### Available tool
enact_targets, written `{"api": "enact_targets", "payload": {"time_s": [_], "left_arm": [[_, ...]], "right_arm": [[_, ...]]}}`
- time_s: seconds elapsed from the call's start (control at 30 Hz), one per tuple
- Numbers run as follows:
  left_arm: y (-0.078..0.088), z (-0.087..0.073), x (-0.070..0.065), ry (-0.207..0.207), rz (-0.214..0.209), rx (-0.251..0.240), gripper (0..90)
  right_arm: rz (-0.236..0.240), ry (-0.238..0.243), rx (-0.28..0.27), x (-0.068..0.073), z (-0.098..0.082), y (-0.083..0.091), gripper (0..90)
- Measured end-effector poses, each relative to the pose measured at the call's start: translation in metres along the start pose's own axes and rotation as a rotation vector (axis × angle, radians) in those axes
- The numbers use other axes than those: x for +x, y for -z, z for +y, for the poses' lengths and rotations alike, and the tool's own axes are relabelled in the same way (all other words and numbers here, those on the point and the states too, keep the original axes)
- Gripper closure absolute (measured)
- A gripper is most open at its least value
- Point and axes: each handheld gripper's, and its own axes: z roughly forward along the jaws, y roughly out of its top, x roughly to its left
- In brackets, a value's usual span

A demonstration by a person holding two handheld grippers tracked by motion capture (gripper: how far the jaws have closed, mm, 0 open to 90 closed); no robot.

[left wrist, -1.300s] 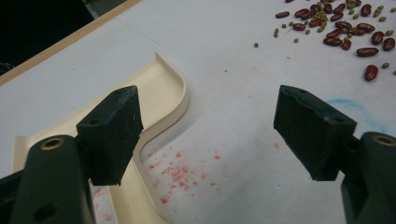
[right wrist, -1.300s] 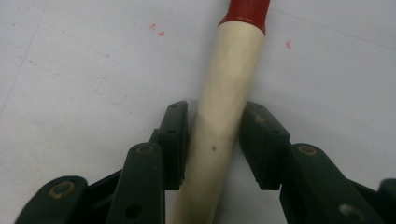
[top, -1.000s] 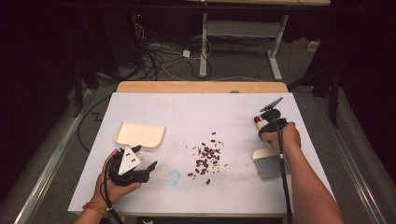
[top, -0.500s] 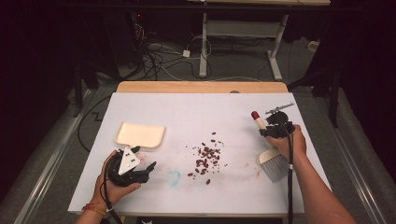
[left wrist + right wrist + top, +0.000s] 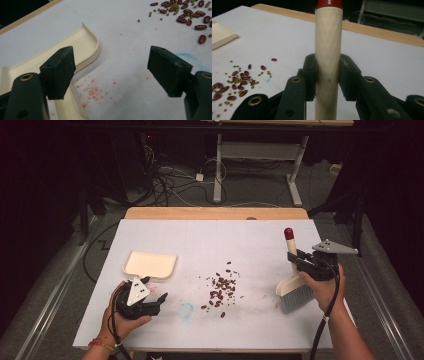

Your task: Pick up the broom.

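A small brush [image 5: 295, 292] with grey bristles and a pale, red-tipped handle [image 5: 328, 45] stands nearly upright at the table's right. My right gripper [image 5: 296, 259] is shut on that handle, and in the right gripper view [image 5: 328, 77] both pads press its sides. Red and green beans [image 5: 222, 287] lie scattered in the middle of the white table [image 5: 210, 240]; they also appear as beans [image 5: 237, 80] and beans [image 5: 190, 15]. A cream dustpan [image 5: 150, 264] lies at the left. Just in front of it rests my left gripper [image 5: 159, 301], open and with nothing between its jaws [image 5: 116, 67], the dustpan [image 5: 82, 47] beside its left jaw.
A blue smudge [image 5: 186, 310] and faint red stains [image 5: 95, 87] mark the table surface. A wooden strip [image 5: 215, 213] runs along the far edge. Beyond it are desk legs [image 5: 218, 170] and cables [image 5: 170, 180] on the floor.
My right hand has carried the brush a little to the right and upward, and the handle now stands more upright. The left gripper has stayed where it was.
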Motion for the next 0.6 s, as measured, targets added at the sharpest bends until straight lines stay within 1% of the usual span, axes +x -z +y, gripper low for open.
{"api": "enact_targets", "payload": {"time_s": [0.03, 0.07, 0.13, 0.17, 0.2, 0.23, 0.27, 0.33, 0.4, 0.43, 0.47, 0.5, 0.53, 0.57, 0.6], "left_arm": [[-0.001, 0.0, -0.001, -0.005, -0.004, 0.003, 21.5], [-0.002, 0.001, -0.004, -0.034, -0.005, 0.006, 21.5], [-0.003, 0.001, -0.005, -0.04, -0.007, 0.007, 21.5], [-0.003, 0.002, -0.006, -0.047, -0.006, 0.007, 21.5], [-0.003, 0.002, -0.007, -0.05, -0.008, 0.008, 21.4], [-0.003, 0.002, -0.007, -0.048, -0.011, 0.007, 21.2], [-0.003, 0.003, -0.007, -0.048, -0.01, 0.006, 21.2], [-0.002, 0.003, -0.008, -0.048, 0.001, 0.005, 20.9], [0.0, 0.004, -0.008, -0.035, 0.003, -0.005, 20.9], [0.001, 0.004, -0.007, -0.025, 0.002, -0.011, 20.9], [0.002, 0.005, -0.007, -0.007, -0.002, -0.011, 20.9], [0.003, 0.007, -0.008, -0.007, 0.0, -0.019, 20.9], [0.003, 0.007, -0.008, -0.007, 0.0, -0.019, 20.9], [0.006, 0.012, -0.008, -0.041, 0.021, -0.035, 20.9], [0.006, 0.012, -0.008, -0.041, 0.021, -0.035, 20.9]], "right_arm": [[0.004, 0.011, -0.012, 0.002, -0.001, 0.002, 70.3], [0.012, 0.014, -0.019, 0.003, -0.002, 0.004, 70.3], [0.032, 0.017, -0.045, 0.004, -0.003, 0.008, 70.3], [0.032, 0.017, -0.045, 0.004, -0.003, 0.008, 70.3], [0.031, 0.023, -0.064, 0.006, -0.004, 0.011, 70.2], [0.039, 0.018, -0.079, 0.007, -0.003, 0.013, 70.2], [0.039, 0.018, -0.079, 0.007, -0.003, 0.013, 70.2], [0.048, 0.019, -0.111, 0.009, 0.0, 0.018, 70.2], [0.046, 0.012, -0.142, 0.012, 0.002, 0.023, 70.2], [0.046, 0.012, -0.142, 0.012, 0.002, 0.023, 70.2], [0.043, 0.017, -0.177, 0.014, 0.004, 0.028, 70.2], [0.037, 0.024, -0.199, 0.016, 0.005, 0.03, 70.2], [0.036, 0.042, -0.22, 0.017, 0.006, 0.033, 70.2], [0.036, 0.054, -0.238, 0.018, 0.008, 0.035, 70.2], [0.031, 0.059, -0.253, 0.018, 0.008, 0.038, 70.2]]}}
